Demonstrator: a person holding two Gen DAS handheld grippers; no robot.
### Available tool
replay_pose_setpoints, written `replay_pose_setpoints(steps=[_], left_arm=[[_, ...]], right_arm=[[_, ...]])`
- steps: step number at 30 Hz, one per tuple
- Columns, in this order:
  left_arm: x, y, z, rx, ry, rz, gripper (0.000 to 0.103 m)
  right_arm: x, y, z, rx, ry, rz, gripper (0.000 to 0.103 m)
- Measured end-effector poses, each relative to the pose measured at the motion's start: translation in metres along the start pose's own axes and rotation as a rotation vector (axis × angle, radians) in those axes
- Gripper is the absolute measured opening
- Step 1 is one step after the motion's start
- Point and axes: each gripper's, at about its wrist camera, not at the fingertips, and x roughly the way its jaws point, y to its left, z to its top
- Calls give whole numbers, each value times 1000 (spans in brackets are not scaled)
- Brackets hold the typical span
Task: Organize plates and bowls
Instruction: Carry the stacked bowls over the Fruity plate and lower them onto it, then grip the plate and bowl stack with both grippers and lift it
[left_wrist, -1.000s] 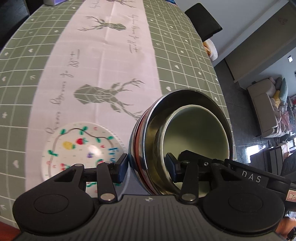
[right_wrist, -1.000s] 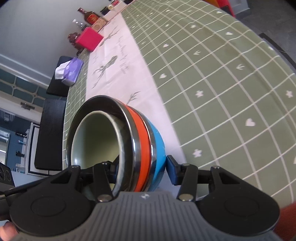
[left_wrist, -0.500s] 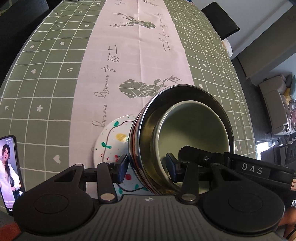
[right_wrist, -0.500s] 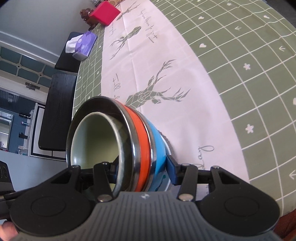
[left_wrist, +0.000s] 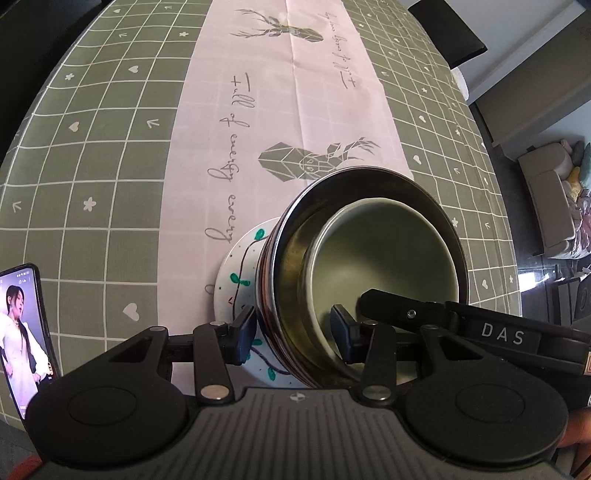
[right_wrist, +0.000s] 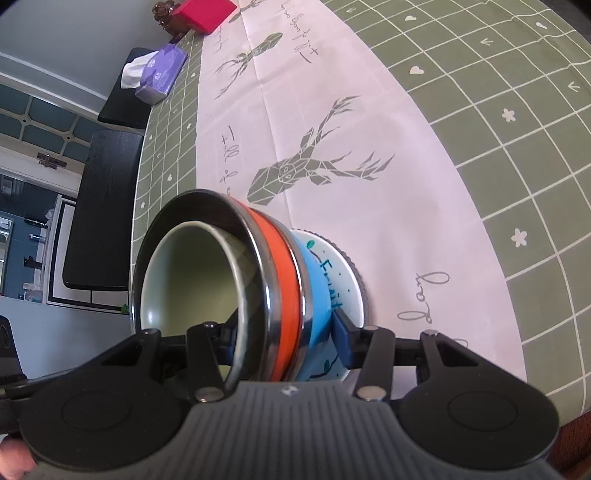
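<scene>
Carried across the worktop (left_wrist: 110, 155), the bowl stack (left_wrist: 369, 273) is now held over the painted plate (right_wrist: 347, 273), both grippers' fingers (left_wrist: 242, 332) clamped on opposite rims; it should be lowered level and centred

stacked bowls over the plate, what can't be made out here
- White plate with painted fruit: its middle, in both views, is covered by the nested steel-rimmed bowl stack.
- Whether the stack touches the plate: the contact is hidden.
- Smartphone with lit screen: cut by the left wrist view's edge.
</scene>
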Motion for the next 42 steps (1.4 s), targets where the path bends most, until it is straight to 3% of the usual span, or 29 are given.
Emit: replay_pose_setpoints(steps=[15,25,33,42], left_arm=[[1,5,-1,19,5,22,47],[0,4,0,41,-4,16,50],[-17,-11,-4,153,-92,75,72],[-60,-33,-22,284,-289,157,75]], right_arm=[[10,2,-2,-2,12,5,47],[8,2,-1,-30,15,24,55],[-11,7,2,-103,-56,9,66],[-51,16,-5,-245,-187,8,74]])
